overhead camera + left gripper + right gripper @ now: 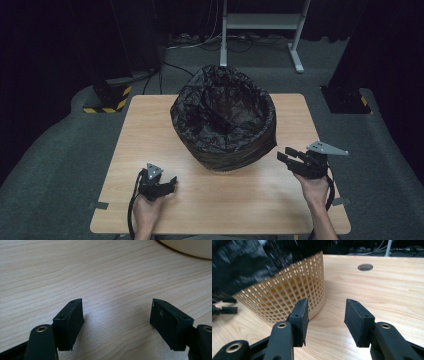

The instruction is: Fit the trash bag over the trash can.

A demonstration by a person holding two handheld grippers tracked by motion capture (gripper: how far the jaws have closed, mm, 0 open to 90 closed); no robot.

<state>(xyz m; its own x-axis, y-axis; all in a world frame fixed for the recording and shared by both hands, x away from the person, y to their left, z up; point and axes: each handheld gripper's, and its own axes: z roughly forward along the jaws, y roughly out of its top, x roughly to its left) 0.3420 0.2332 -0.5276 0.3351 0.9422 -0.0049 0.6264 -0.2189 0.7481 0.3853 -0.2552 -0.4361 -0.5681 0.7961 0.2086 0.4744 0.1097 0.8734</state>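
- No legible text, labels, brands or numbers on any surface, in any of the three views.
- Only sign-like marking: yellow-and-black diagonal hazard stripes (106,106) on the base of a dark stand on the floor, beyond the far left corner of the light wooden table (150,150). It carries no words.

One table (250,200), one lattice basket (294,297), one black bin bag (225,115), two grippers: left gripper (172,184), right gripper (286,156).
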